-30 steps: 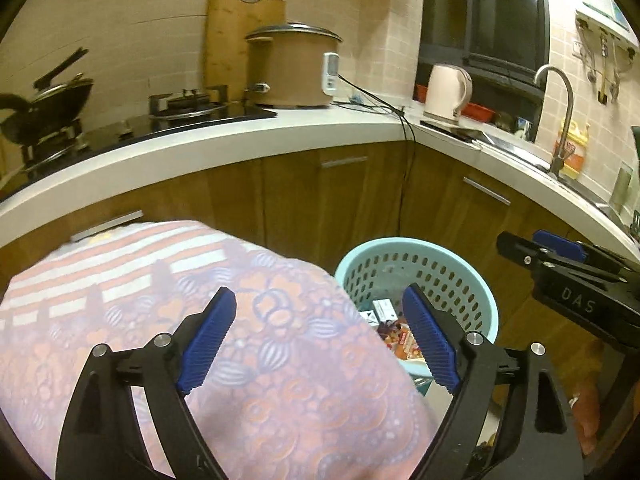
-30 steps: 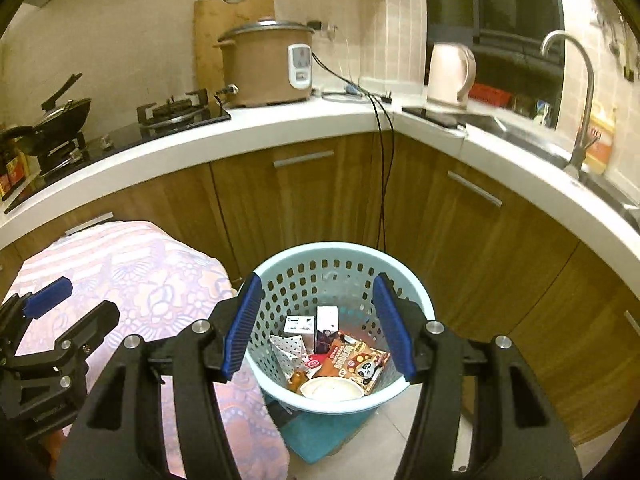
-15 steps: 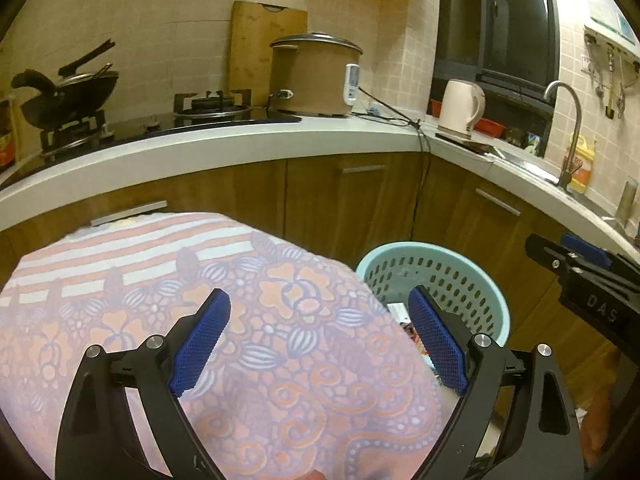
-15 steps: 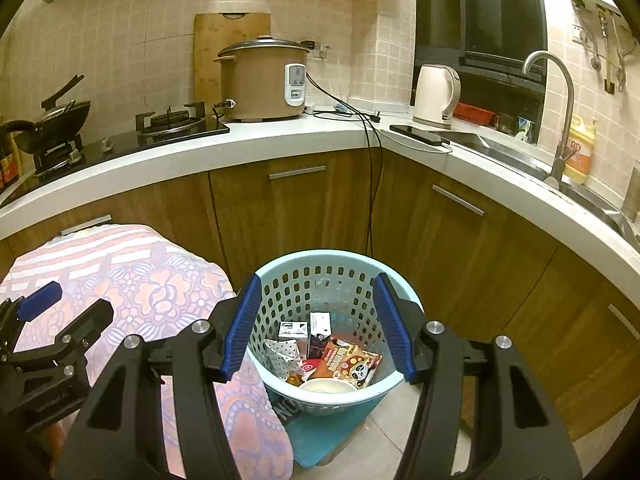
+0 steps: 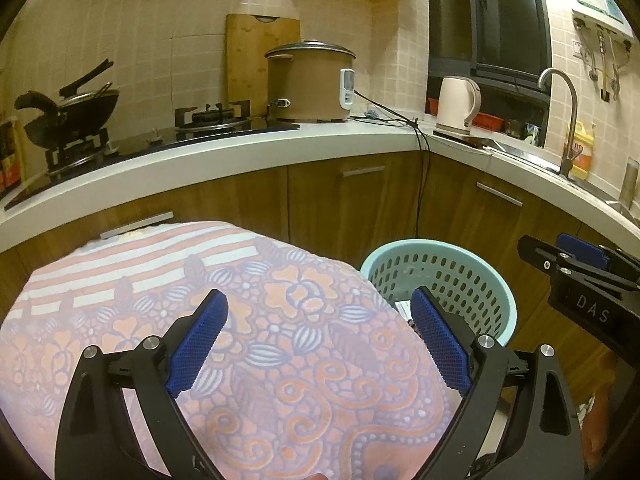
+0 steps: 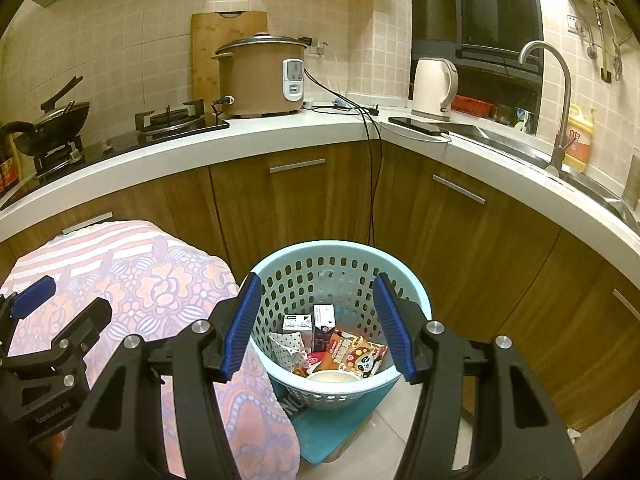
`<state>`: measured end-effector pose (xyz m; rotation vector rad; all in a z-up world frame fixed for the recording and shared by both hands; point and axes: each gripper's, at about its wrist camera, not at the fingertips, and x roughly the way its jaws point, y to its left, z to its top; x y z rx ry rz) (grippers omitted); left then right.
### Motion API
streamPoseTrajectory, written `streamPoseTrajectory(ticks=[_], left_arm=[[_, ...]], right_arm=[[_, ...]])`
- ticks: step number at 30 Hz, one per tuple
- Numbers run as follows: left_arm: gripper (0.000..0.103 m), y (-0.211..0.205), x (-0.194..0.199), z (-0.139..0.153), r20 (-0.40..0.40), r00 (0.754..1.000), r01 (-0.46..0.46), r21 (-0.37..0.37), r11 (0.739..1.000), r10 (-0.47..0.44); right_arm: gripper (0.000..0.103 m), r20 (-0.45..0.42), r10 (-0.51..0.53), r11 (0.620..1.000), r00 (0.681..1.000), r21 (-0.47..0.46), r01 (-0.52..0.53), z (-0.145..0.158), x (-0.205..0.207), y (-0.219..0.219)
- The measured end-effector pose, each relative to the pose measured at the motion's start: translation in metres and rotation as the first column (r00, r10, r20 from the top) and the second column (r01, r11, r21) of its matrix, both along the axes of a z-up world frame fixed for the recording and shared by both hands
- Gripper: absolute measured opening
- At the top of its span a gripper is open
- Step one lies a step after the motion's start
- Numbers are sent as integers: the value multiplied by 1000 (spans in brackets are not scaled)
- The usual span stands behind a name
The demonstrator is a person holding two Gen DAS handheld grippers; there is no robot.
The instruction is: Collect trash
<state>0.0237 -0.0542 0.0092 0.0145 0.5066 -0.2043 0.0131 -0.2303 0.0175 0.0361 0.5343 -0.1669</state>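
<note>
Left gripper (image 5: pixel 318 334): jaws just opening, wide apart, empty, beside basket (image 6: pixel 418 300). Right gripper (image 6: pixel 316 322): jaws parted, empty, above basket. Trash wrappers (image 6: pixel 354 354) inside basket, at its bottom.

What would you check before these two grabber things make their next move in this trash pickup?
1. Left gripper empty: ok; its jaws have just been opening over the floral cloth.
2. Right gripper empty: ok, nothing between the pads.
3. Blue basket upright, open: ok.
4. Room left in basket: ok, snack wrapper and small cartons lie low.
5. More trash to collect: cannot tell, none in view.
</note>
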Motion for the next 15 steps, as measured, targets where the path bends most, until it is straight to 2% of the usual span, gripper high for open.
streamPoseTrajectory(ticks=[15], left_arm=[[90, 6, 1, -1, 1, 1000, -16, -13, 1000, 16]], right_arm=[[58, 9, 4, 1000, 1000, 12, -4, 2, -1, -2]])
